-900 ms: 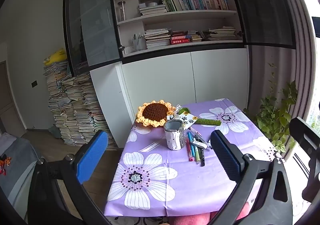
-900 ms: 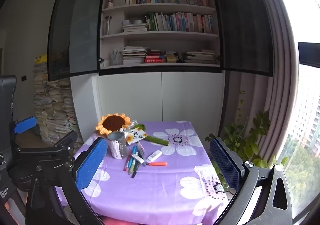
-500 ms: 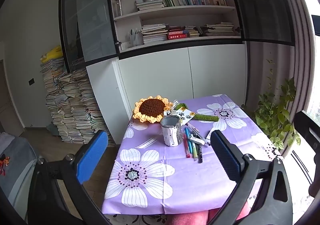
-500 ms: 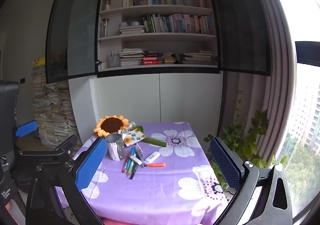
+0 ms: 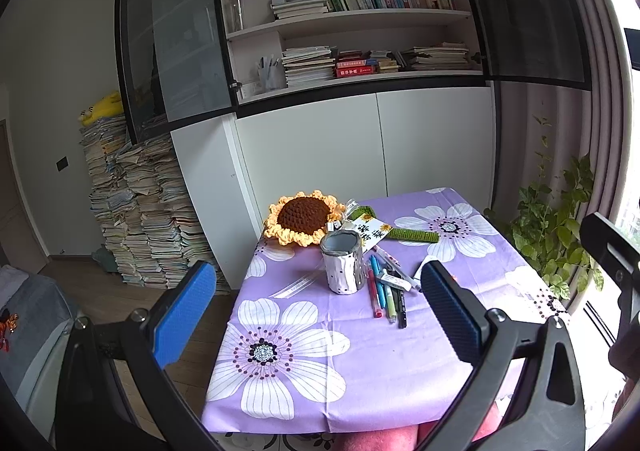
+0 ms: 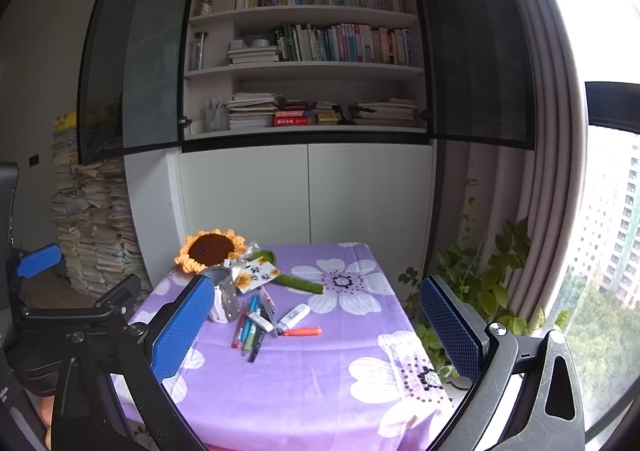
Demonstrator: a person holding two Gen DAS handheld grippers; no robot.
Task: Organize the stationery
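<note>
A silver pen cup [image 5: 343, 263] stands upright on the purple flowered tablecloth [image 5: 360, 351]; it also shows in the right wrist view [image 6: 225, 299]. Several pens [image 5: 387, 293] lie loose just right of it, also seen from the right wrist [image 6: 253, 325]. A white eraser-like stick [image 6: 294, 314] and an orange pen [image 6: 302, 331] lie further right. My left gripper [image 5: 316, 317] is open and empty, held above the table's near edge. My right gripper [image 6: 316, 325] is open and empty, well short of the pens.
A crochet sunflower [image 5: 303, 216] with a green stem [image 5: 412, 235] and a card [image 5: 370, 231] lies behind the cup. A white cabinet and bookshelves stand behind the table. Stacks of papers [image 5: 136, 211] stand at left, a plant [image 5: 556, 227] at right.
Both grippers have pulled back and risen slightly; the table looks smaller and lower in the right wrist view. Both stay open. Nothing on the table has moved.
</note>
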